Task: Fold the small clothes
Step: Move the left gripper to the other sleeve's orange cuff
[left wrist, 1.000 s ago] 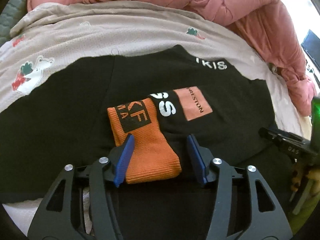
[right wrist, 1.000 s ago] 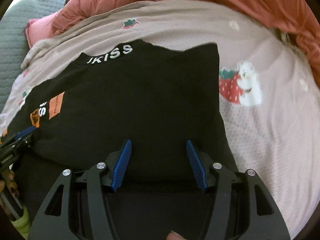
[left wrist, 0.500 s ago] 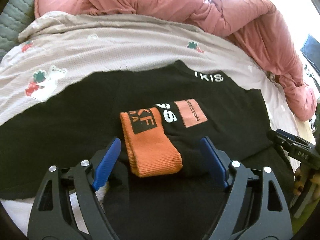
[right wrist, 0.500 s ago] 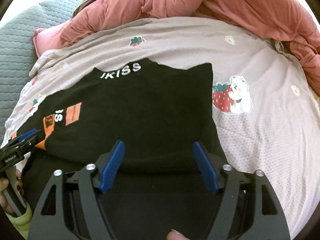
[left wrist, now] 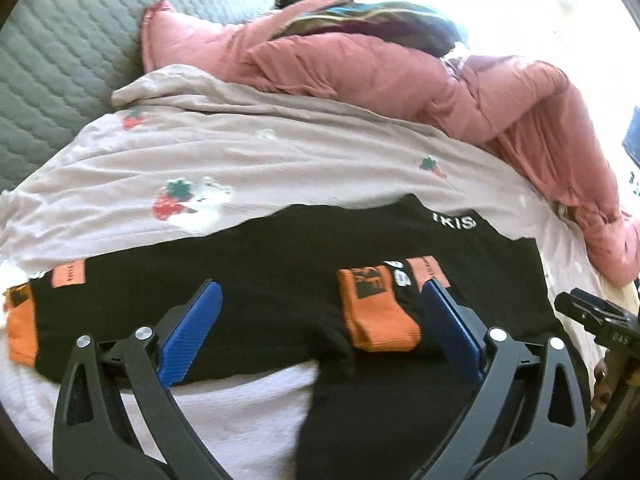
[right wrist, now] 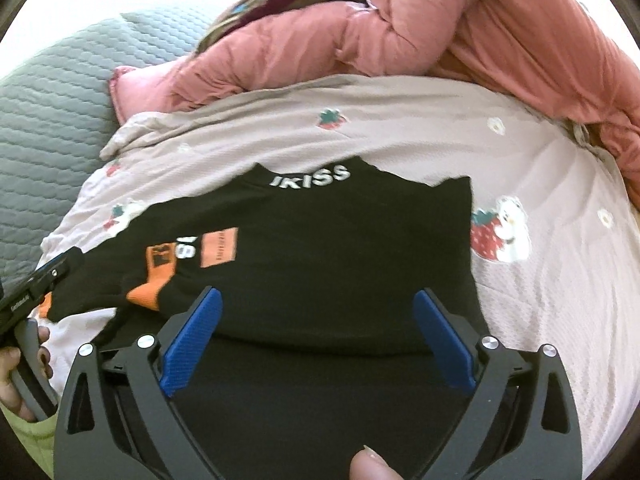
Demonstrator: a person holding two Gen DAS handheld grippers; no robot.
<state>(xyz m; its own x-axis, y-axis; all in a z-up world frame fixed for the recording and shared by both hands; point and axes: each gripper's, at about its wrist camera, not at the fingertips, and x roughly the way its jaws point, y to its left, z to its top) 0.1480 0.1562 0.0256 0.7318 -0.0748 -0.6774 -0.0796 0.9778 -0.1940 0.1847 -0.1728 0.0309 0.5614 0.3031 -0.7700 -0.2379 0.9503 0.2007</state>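
Note:
A black sweater [left wrist: 288, 264] with orange cuffs lies flat on the strawberry-print sheet [left wrist: 240, 152]. Its "KISS" collar [right wrist: 310, 176] points away from me. One sleeve is folded across the body, and its orange cuff [left wrist: 376, 320] rests close to my right-hand blue finger [left wrist: 452, 328]. The other orange cuff [left wrist: 22, 328] lies at the far left. My left gripper [left wrist: 320, 320] hovers above the hem with its jaws opening and nothing pressed between them. My right gripper [right wrist: 318, 328] hangs over the sweater's [right wrist: 340, 240] near edge, jaws also opening, holding nothing.
A pink quilted duvet [left wrist: 400, 72] is bunched along the back and right of the bed. Grey quilted bedding [left wrist: 60, 60] lies at the far left. A hand [right wrist: 20, 368] holds the left gripper's handle at the left edge of the right wrist view.
Both grippers have opened wide and lifted back from the sweater. The left view has swung left, so the second orange cuff now shows.

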